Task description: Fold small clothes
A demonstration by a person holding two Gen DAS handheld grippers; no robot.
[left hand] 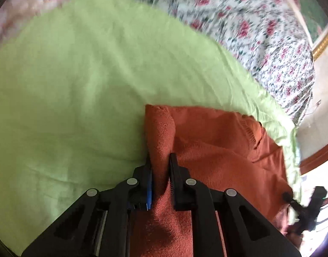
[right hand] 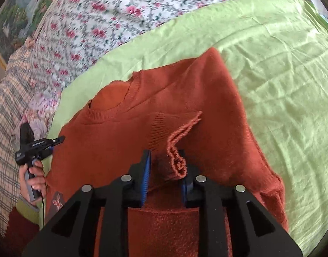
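Right now your left gripper [left hand: 160,160] is clamped on a raised ridge of the rust-orange sweater [right hand: 142,132], which lies spread on the green sheet [left hand: 67,75] over the floral bedspread [right hand: 95,21]. Your right gripper [right hand: 166,160] has a rolled knit edge between its fingers, seemingly pinched, though the gap looks loose from this angle.

Open green sheet [right hand: 281,81] right of and beyond the rust sweater [right hand: 206,98]: broad flat passage. Left of the sweater, blocked by the other hand-held gripper [right hand: 56,140]. Behind, rumpled floral bedding [right hand: 104,21] rising.
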